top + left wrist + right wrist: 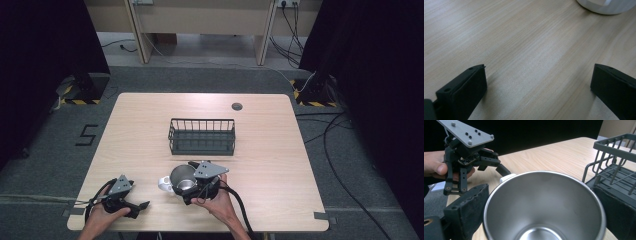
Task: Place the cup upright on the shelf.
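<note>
Holding the steel mug (182, 179) near the front edge of the desk (270, 150), the right gripper (202, 186) has one jaw on each side of the cup's body, closed against it, with the white handle (164, 183) pointing toward the left gripper (131, 204). That left one rests apart on the wood, jaws spread wide and empty. To do this well, I'd keep the squeeze firm, lift straight up, and clear the near rim of the wire basket (202, 136) before lowering.
</note>
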Action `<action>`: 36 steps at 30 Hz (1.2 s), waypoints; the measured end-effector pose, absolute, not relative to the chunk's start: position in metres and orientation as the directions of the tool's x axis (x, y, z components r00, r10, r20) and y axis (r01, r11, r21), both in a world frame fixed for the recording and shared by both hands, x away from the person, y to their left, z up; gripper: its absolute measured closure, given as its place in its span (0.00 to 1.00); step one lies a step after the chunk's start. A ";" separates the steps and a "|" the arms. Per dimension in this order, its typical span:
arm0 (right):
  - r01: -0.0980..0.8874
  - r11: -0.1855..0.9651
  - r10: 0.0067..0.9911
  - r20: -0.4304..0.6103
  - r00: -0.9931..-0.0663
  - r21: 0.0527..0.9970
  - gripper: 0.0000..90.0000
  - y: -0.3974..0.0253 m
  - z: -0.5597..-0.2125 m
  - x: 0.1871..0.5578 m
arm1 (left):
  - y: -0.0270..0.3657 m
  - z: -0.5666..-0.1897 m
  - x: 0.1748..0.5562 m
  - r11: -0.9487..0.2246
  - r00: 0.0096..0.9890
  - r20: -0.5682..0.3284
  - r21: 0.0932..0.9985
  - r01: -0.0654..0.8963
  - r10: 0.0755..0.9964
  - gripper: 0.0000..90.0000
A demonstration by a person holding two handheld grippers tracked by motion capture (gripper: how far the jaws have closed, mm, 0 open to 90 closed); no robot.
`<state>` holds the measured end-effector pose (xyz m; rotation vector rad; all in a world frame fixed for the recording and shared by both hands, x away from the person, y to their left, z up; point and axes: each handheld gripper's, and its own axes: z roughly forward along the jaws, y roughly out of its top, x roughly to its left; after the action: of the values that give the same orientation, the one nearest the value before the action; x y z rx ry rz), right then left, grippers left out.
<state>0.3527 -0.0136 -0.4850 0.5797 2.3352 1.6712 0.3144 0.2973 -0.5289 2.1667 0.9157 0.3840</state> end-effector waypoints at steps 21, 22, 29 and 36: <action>0.179 0.290 0.447 0.032 -0.894 0.940 0.07 -0.007 -0.483 0.355 | 0.297 -0.529 0.314 -0.470 0.700 -0.011 0.733 0.491 0.714 0.00; 0.178 0.285 0.451 0.032 -0.892 0.942 0.07 -0.008 -0.482 0.355 | 0.297 -0.529 0.314 -0.470 0.700 -0.011 0.733 0.491 0.714 0.00; 0.179 0.268 0.466 0.035 -0.884 0.947 0.07 -0.013 -0.470 0.356 | 0.297 -0.529 0.314 -0.470 0.700 -0.011 0.733 0.491 0.714 0.00; 0.180 0.269 0.469 0.035 -0.882 0.946 0.07 -0.015 -0.459 0.359 | 0.297 -0.529 0.314 -0.470 0.700 -0.012 0.733 0.492 0.714 0.00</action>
<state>0.3595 -0.0146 -0.4589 0.6008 2.2884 1.6535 0.3144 0.2972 -0.5290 2.1650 0.9156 0.3846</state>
